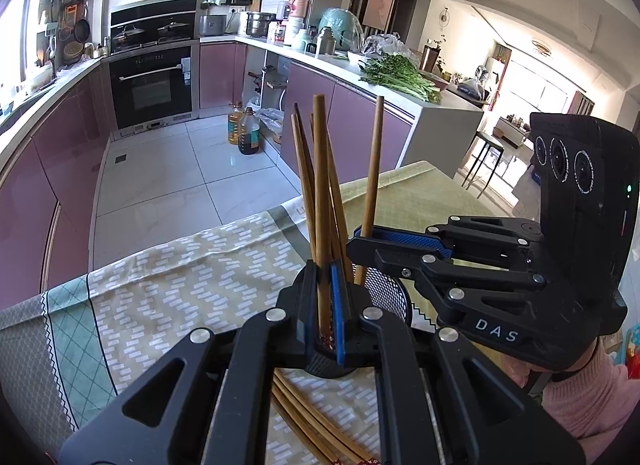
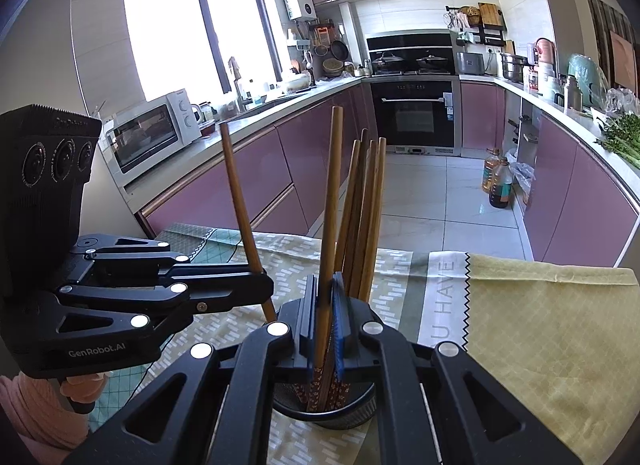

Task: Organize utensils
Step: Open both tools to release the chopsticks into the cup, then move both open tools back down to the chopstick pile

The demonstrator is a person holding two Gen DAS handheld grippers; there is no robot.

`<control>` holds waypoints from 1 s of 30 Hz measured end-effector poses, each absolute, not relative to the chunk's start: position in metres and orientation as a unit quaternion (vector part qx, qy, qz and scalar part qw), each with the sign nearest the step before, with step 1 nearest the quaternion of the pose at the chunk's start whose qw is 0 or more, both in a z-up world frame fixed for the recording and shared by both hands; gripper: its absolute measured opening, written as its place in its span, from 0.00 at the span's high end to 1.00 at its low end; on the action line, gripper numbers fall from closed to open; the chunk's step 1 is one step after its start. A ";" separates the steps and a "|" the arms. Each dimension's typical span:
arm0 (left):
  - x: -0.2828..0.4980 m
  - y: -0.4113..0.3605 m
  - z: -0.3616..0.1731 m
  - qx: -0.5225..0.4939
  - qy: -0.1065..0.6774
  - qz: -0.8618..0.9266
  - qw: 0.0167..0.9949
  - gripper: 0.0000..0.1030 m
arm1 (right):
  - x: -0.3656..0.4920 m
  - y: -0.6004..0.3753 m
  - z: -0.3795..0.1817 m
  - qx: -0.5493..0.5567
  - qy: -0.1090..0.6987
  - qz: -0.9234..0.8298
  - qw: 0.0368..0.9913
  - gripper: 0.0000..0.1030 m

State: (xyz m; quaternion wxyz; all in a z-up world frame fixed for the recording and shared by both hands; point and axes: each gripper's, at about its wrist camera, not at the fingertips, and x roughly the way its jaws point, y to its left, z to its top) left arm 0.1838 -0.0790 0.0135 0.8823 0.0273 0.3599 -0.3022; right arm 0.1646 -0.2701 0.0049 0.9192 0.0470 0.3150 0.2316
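Note:
My left gripper [image 1: 325, 305] is shut on an upright wooden chopstick [image 1: 320, 193], its patterned lower end between the blue pads. My right gripper [image 2: 328, 321] is shut on another upright chopstick [image 2: 332, 201], its lower end over the black mesh holder [image 2: 360, 411]. The holder [image 1: 386, 293] stands on the tablecloth and has several chopsticks [image 2: 366, 209] leaning in it. In the left wrist view the right gripper [image 1: 366, 243] shows at the right, shut on its chopstick [image 1: 374, 169]. In the right wrist view the left gripper [image 2: 262, 285] shows at the left with its chopstick [image 2: 240, 201]. More chopsticks [image 1: 316, 429] lie on the cloth.
The table has a patterned cloth [image 1: 180, 297] and a yellow-green cloth [image 2: 552, 329]. Its far edge drops to a tiled kitchen floor [image 1: 168, 185]. Pink cabinets, an oven [image 2: 414, 113], a microwave [image 2: 148, 137] and oil bottles [image 1: 244, 133] stand beyond.

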 end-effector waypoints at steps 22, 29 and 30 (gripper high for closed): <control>0.108 -0.030 0.005 0.029 0.289 -0.263 0.920 0.58 | 0.092 -0.266 0.008 0.017 0.287 0.307 0.907 0.66; 0.096 -0.015 -0.035 0.039 0.335 -0.240 0.910 0.58 | 0.076 -0.247 -0.031 0.007 0.341 0.324 0.883 0.65; 0.094 -0.014 -0.041 0.038 0.341 -0.238 0.909 0.58 | 0.077 -0.245 -0.038 0.009 0.350 0.324 0.879 0.65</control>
